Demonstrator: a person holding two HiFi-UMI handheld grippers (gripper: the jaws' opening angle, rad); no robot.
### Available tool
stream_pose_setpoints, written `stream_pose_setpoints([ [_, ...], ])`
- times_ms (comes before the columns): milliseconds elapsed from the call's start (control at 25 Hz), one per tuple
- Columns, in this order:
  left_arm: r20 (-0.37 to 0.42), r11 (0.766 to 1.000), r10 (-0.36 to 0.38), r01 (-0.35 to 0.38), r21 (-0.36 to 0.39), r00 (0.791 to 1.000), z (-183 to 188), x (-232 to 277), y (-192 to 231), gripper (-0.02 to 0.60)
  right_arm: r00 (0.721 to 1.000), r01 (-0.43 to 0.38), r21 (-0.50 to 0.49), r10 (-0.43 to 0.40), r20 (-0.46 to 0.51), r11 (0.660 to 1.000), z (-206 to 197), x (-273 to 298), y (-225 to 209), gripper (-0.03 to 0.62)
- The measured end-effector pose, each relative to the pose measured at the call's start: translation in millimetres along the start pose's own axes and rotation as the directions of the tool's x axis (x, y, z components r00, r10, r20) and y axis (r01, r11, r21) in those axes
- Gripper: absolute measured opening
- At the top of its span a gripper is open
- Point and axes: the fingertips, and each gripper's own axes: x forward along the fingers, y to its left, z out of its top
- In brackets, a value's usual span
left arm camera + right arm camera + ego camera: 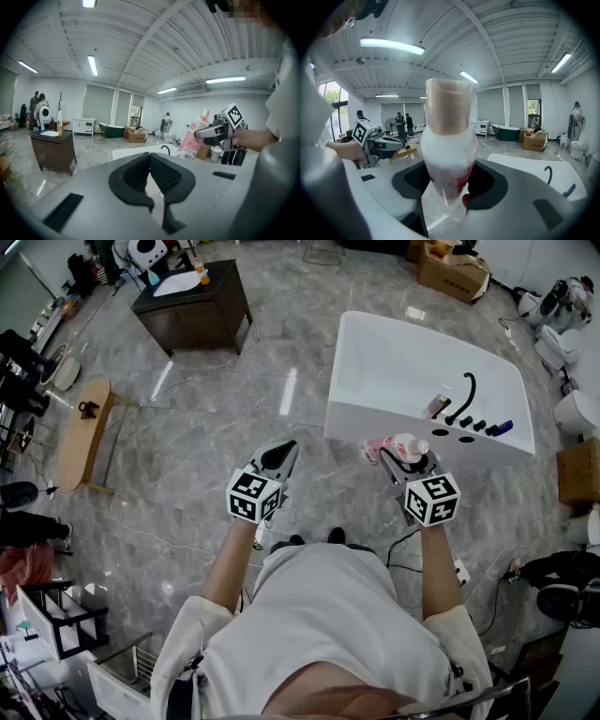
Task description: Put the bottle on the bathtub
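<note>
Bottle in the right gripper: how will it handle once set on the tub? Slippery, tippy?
Probably light: the right gripper carries the bottle by its body alone. The plastic looks glossy and smooth, so it may slide in the grip. It is tall and slim, so it could tip on the bathtub ledge unless set down squarely.
</note>
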Motion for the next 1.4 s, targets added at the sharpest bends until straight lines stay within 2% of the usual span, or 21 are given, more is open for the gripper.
stream_pose_setpoints([
  [560, -0.013, 1.0, 0.009, -0.009, -0.009, 1.0, -6, 4, 1, 0.009, 1.0, -0.016, -0.015, 0.016, -0.003, 1.0, 0, 2, -1, 0.239],
  [1040, -0.025, 1.0, 0.02, -0.02, -0.011, 0.999, -11, 12, -11, 0.009, 1.0, -0.025, 0.039, 0.025, -0.001, 0.999, -10, -7, -17, 0.239],
  [1400, -0.03, 0.999, 0.036, -0.037, -0.018, 0.999, -11, 26, -22, 0.009, 0.999, -0.049, 0.027, 0.049, 0.002, 0.998, -11, -8, -33, 0.24],
])
